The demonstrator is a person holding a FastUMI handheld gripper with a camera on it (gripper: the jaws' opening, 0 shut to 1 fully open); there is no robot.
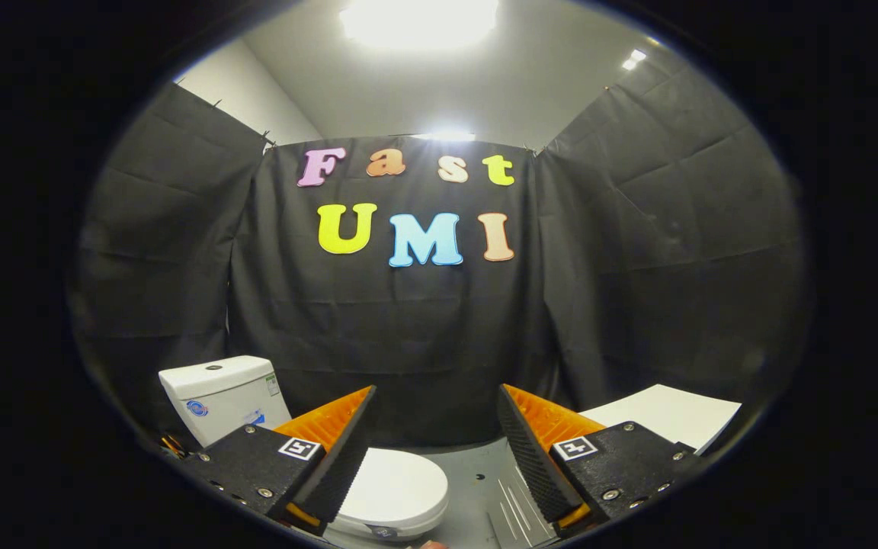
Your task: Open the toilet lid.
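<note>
A white toilet stands low on the left, its tank [218,396] against the cloth wall. Its lid [397,492] lies flat and closed over the bowl, partly hidden behind my left finger [336,457]. My gripper [435,442] is open, held above and off to the right of the toilet, with a wide gap and nothing between the fingers. The lid's front edge shows just right of the left finger, well below the fingertips. The right finger [534,457] is over the grey floor.
Black cloth walls close the booth on three sides. A white flat board [668,415] lies beyond the right finger. The grey floor [485,473] between the fingers has a metal plate [515,511] with grooves.
</note>
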